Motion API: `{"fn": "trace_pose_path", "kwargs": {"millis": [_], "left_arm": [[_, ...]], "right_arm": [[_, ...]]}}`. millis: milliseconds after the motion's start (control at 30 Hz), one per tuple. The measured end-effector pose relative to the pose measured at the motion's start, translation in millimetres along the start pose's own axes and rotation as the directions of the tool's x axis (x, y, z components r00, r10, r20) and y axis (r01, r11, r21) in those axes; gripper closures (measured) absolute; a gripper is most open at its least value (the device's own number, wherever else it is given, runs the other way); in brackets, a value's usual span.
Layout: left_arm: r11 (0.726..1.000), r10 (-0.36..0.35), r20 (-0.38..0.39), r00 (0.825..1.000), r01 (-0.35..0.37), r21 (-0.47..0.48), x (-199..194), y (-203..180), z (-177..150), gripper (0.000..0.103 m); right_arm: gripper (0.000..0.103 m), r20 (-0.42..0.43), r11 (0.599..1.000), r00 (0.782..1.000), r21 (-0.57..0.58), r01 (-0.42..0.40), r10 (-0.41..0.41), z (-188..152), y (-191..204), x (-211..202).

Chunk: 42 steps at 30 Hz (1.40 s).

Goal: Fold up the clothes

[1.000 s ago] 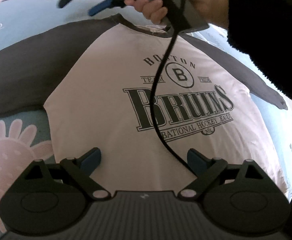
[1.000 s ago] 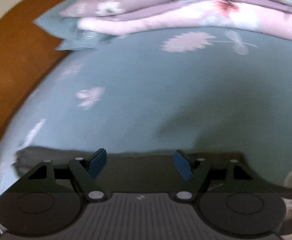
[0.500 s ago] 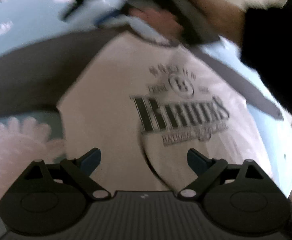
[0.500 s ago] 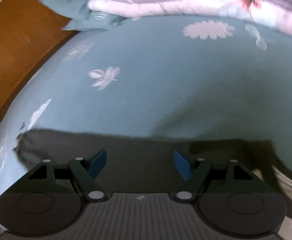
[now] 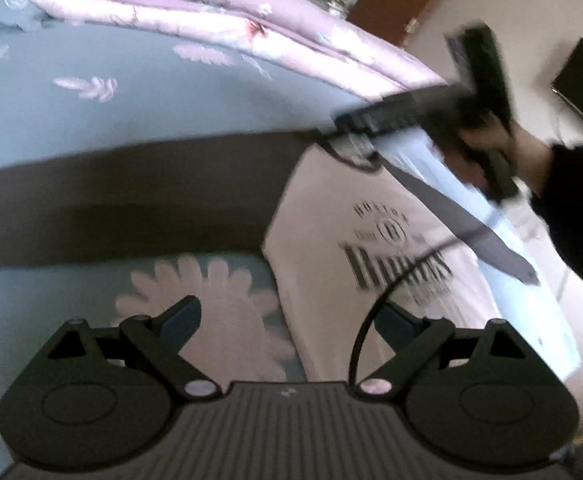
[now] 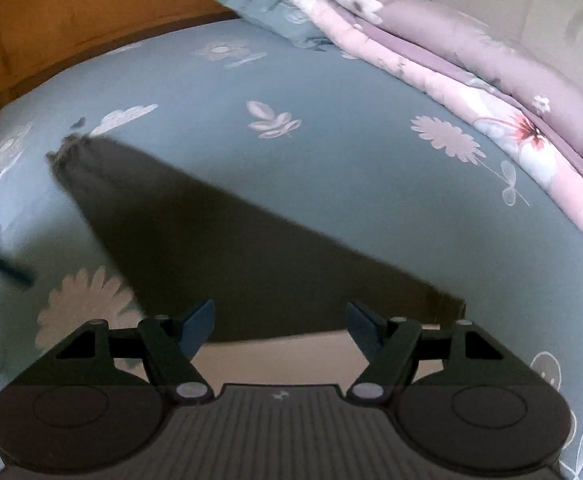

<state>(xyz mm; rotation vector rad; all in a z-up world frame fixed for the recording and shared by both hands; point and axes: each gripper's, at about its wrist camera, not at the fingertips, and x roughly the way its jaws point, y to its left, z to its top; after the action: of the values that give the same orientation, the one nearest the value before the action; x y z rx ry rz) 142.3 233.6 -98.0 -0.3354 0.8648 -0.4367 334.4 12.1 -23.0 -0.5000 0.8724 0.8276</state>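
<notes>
A long-sleeved shirt (image 5: pixel 323 240) with a pale body and dark grey sleeves lies flat, front up, on a blue bedsheet (image 5: pixel 131 112) printed with pale flowers and leaves. In the left wrist view, one dark sleeve (image 5: pixel 131 196) runs from the left edge across to the collar, and the printed chest lettering (image 5: pixel 399 264) is blurred. The left gripper (image 5: pixel 287 318) hangs above the sheet beside the shirt's side seam, its jaws spread wide with nothing between them; one blue-tipped finger is over a flower print, the other over the pale shirt body. A black cable (image 5: pixel 375 312) curves up past the latter finger. At upper right in that view, a hand (image 5: pixel 487 148) in a dark sleeve cuff holds the right gripper near the shirt collar, much blurred. In the right wrist view, the dark sleeve (image 6: pixel 219 248) stretches diagonally from its cuff at left toward the lower right, lying flat on the sheet. The right gripper (image 6: pixel 279 324) sits above the shoulder end of this sleeve, jaws wide apart and holding nothing. A folded pink and lilac quilt (image 6: pixel 471 64) lies along the bed's far edge at right, with a blue pillow (image 6: pixel 267 4) beside it and a wooden headboard (image 6: pixel 91 8) behind.
</notes>
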Motion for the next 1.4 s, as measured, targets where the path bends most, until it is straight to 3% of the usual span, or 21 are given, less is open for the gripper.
{"fn": "trace_pose_path", "kwargs": {"millis": [67,133,233,300,367,433,500,567,667,833,967,1067,1167,1233,1400], "left_arm": [[0.999,0.004,-0.044,0.999,-0.003,0.034,-3,-1,-9,0.01],[0.996,0.058,-0.07,0.996,-0.053,0.066,-10,2,-14,0.01],[0.993,0.076,-0.048,0.996,-0.071,0.092,-22,14,-14,0.01],[0.978,0.159,0.003,0.987,-0.158,0.139,-21,20,-10,0.01],[0.956,0.22,0.064,0.973,-0.228,0.182,-16,30,-2,0.01],[0.964,0.219,0.078,0.973,-0.228,0.136,-11,50,7,0.011],[0.967,0.241,0.101,0.965,-0.247,0.056,-9,70,12,0.011],[0.967,0.252,0.111,0.961,-0.255,0.007,-14,86,11,0.011],[0.96,0.279,0.112,0.954,-0.277,-0.031,-18,102,3,0.011],[0.952,0.304,0.143,0.942,-0.297,-0.072,-24,120,4,0.012],[0.965,0.254,0.226,0.94,-0.229,-0.129,-17,127,21,0.012],[0.973,0.225,0.248,0.942,-0.204,-0.11,2,126,34,0.012],[0.967,0.249,0.195,0.949,-0.231,-0.111,28,132,34,0.012],[0.953,0.251,0.098,0.963,-0.228,-0.2,42,149,28,0.014],[0.968,0.241,0.105,0.965,-0.23,-0.104,35,142,9,0.012]], "right_arm": [[0.026,0.022,0.999,1.0,0.03,0.014,-0.015,13,-1,6],[0.026,0.031,1.0,1.0,0.03,-0.002,0.001,26,7,15],[0.027,0.044,1.0,0.999,-0.022,-0.001,0.002,41,29,31],[0.037,0.039,0.995,0.994,-0.011,-0.102,0.102,51,42,45],[0.048,0.043,0.976,0.975,0.011,-0.217,0.217,60,58,59],[0.06,0.044,0.944,0.944,0.03,-0.328,0.326,68,78,74],[0.082,0.016,0.913,0.914,0.033,-0.407,0.406,71,100,92],[0.088,-0.037,0.906,0.906,-0.014,-0.423,0.422,71,125,112],[0.094,-0.086,0.911,0.911,-0.064,-0.408,0.403,65,149,140],[0.097,-0.108,0.927,0.925,-0.053,-0.371,0.364,53,158,166],[0.097,-0.113,0.913,0.909,-0.027,-0.407,0.402,43,154,163],[0.097,-0.118,0.911,0.907,-0.047,-0.411,0.403,38,158,159],[0.096,-0.128,0.903,0.901,-0.062,-0.424,0.414,39,160,152],[0.096,-0.139,0.903,0.906,-0.105,-0.416,0.4,39,160,145],[0.092,-0.165,0.915,0.922,-0.152,-0.374,0.35,45,133,134]]}}
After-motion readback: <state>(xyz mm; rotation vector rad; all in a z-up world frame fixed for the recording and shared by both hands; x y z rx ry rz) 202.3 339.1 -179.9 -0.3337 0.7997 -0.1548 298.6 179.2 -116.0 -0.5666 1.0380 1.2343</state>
